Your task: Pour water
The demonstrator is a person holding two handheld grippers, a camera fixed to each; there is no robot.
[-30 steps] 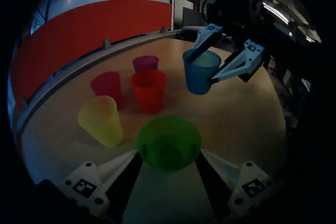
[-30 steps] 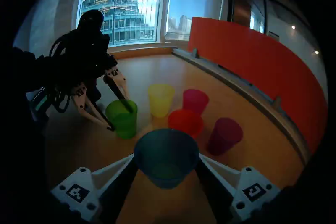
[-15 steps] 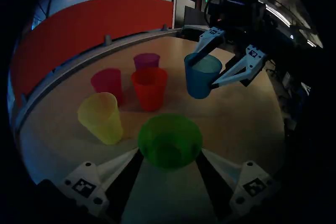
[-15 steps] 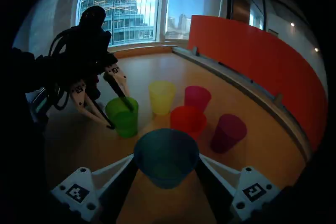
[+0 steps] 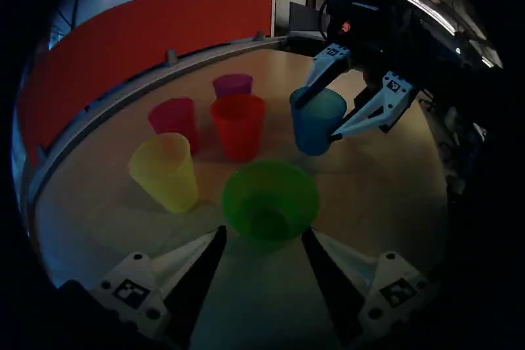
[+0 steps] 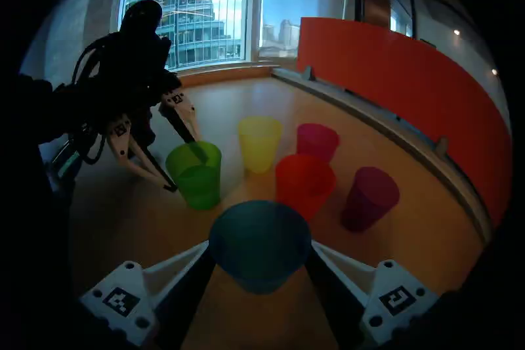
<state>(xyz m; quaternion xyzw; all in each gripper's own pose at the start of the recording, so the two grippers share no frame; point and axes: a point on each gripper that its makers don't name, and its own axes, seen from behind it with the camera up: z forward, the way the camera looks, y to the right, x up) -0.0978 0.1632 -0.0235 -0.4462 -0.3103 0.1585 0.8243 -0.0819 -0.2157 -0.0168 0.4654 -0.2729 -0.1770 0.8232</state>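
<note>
Risks:
1. Spill. The green cup [image 5: 270,202] and blue cup [image 5: 317,121] are apart, not rim over rim. A tilt begun before the rims line up would likely put water on the table [image 5: 387,179].
2. Slip. Each cup is smooth, tapered plastic held at two points only, so once tipped it could slide out.
3. Collision. The red cup [image 5: 237,125] stands near the blue one and the yellow cup [image 5: 164,173] just beside the green; a wide swing could knock either.

Left gripper [image 5: 263,232]: clamped on the green cup, one finger on each side of its wall. Right gripper [image 6: 260,248]: clamped on the blue cup the same way.

Cups: translucent, open-topped, near upright, rims round and undeformed. Both sit toward the table's middle. The red, yellow, pink [image 5: 172,120] and purple [image 5: 232,84] cups cluster nearer the edge along the red partition [image 5: 131,41]. Water level: cannot tell in either cup.
</note>
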